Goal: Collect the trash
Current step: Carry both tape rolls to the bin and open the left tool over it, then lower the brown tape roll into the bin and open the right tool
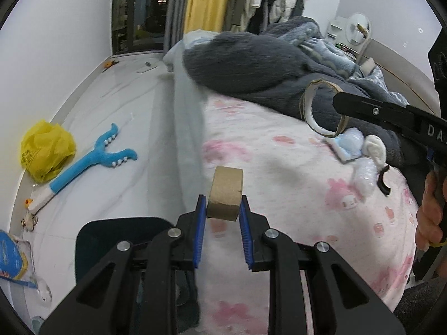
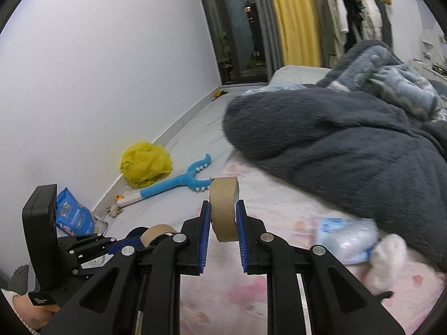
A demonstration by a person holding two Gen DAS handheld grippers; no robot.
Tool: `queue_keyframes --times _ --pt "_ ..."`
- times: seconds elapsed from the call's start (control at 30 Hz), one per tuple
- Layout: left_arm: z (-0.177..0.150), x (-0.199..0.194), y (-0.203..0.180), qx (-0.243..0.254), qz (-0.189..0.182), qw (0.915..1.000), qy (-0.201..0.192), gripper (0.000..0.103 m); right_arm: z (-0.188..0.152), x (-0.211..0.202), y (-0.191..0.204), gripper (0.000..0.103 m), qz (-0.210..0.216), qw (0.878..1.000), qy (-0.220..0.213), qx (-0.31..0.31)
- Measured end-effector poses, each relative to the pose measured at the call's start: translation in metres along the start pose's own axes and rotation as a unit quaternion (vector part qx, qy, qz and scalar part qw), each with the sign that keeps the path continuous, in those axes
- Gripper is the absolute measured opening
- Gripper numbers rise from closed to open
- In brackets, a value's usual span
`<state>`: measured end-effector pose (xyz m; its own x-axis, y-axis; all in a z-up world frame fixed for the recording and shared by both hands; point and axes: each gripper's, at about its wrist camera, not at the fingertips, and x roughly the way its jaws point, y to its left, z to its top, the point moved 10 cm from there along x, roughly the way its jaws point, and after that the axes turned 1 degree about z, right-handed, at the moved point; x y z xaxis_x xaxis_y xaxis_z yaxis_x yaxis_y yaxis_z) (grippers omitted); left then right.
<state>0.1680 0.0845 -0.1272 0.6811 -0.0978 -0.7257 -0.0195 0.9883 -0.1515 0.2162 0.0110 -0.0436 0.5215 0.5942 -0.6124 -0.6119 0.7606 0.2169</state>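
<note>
We have a flattened brown cardboard tube pinched between the blue pads of our left gripper, and a second squashed brown cardboard ring clamped edge-on in our right gripper; both sets of jaws are closed on their load, so both tools are full. Just below and to the left of the left tool sits the dark teal bin, its rim showing beside the pink-patterned bedsheet, and we judge this the place to carry both pieces. To do the drop well, we should bring each tube squarely over the opening before letting go, one tool at a time so the grippers do not collide, and keep the squeeze firm until then, since thin card can slip. Near the right tool lies a crumpled blue-and-white plastic wrapper against the dark grey fleece blanket. Farther left of both tools, on the pale floor, lie a blue plush slingshot-shaped toy and a crumpled yellow plastic bag by the wall, likely the next trash.
</note>
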Motion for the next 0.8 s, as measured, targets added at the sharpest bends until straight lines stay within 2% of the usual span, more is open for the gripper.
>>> queue_keyframes --times 0.23,0.47,0.8 --pt "-0.015 -0.001 0.043 -0.013 0.024 0.9995 0.018 0.025 -0.009 0.03 0.05 0.018 0.027 0.999 0.031 -0.019" --pt "-0.04 0.006 0.088 -0.03 0.052 0.9968 0.052 0.025 -0.026 0.063 0.085 0.018 0.046 0.996 0.072 -0.004" --pt "-0.093 0.026 0.14 -0.068 0.063 0.9858 0.14 0.025 -0.059 0.099 0.119 0.018 0.051 0.989 0.136 -0.014"
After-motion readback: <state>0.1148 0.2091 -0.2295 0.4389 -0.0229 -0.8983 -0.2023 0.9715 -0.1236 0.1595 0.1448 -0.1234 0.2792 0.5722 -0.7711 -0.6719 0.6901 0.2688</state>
